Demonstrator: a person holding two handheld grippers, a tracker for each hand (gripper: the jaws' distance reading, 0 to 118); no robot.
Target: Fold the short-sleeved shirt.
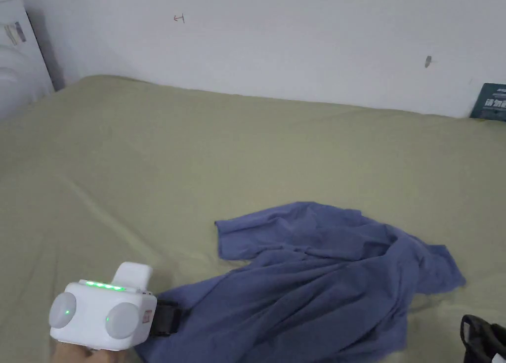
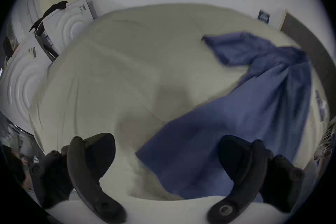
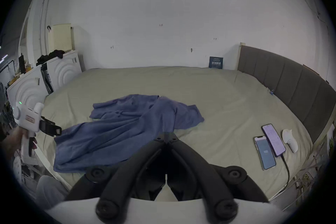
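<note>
Head view: left tongs gaping beside crumpled shirt; right tongs closed, empty, nearer.

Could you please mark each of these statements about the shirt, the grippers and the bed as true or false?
1. The blue shirt lies crumpled on the green sheet. True.
2. The left gripper has its jaws shut. False: the jaws stand wide apart over the shirt's edge.
3. The right gripper is shut with nothing between its jaws. True.
4. The shirt is already folded into a neat rectangle. False: it is spread out, wrinkled, one sleeve sticking out.
5. Two phones lie on the bed, apart from the shirt. True.
6. The phones lie on top of the shirt. False: they rest on bare sheet near the grey headboard.
</note>
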